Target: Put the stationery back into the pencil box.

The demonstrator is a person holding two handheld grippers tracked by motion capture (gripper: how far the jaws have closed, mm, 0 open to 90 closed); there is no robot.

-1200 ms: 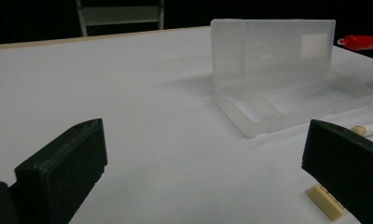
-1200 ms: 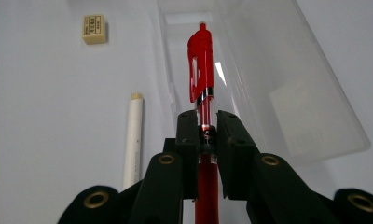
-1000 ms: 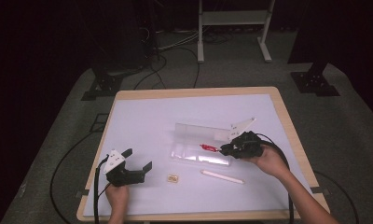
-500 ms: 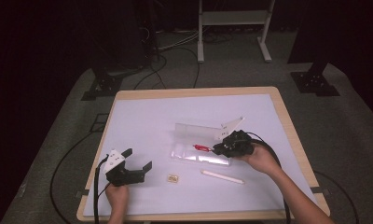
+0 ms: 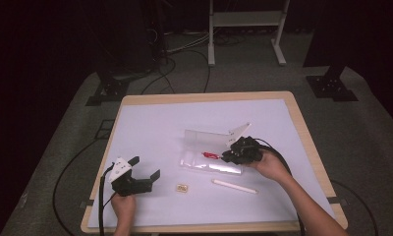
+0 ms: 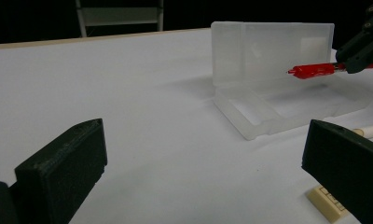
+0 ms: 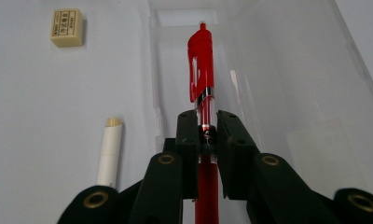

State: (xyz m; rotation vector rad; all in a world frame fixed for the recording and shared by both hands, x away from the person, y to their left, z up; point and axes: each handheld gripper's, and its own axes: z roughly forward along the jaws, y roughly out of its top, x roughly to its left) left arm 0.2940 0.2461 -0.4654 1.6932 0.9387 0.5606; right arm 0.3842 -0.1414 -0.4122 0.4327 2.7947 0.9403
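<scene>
A clear plastic pencil case (image 5: 211, 152) (image 6: 278, 74) (image 7: 268, 93) lies open mid-table, its lid standing upright. My right gripper (image 5: 230, 156) (image 7: 206, 122) is shut on a red pen (image 5: 210, 156) (image 6: 313, 71) (image 7: 202, 65), which hangs level just over the case's tray, cap end pointing left in the high view. My left gripper (image 5: 144, 168) (image 6: 203, 158) rests near the table's front left, open, with nothing between its fingers. A white stick (image 5: 235, 186) (image 7: 109, 149) and a small cream eraser (image 5: 182, 188) (image 7: 66, 27) (image 6: 327, 205) lie in front of the case.
The white sheet covers a wooden-edged table (image 5: 302, 128). Cables trail from both grippers off the front edge. A metal stand (image 5: 243, 29) and dark equipment feet sit on the floor beyond the far edge.
My right gripper has carried the red pen leftward and slightly lower, over the case's tray. The left gripper has stayed where it was.
</scene>
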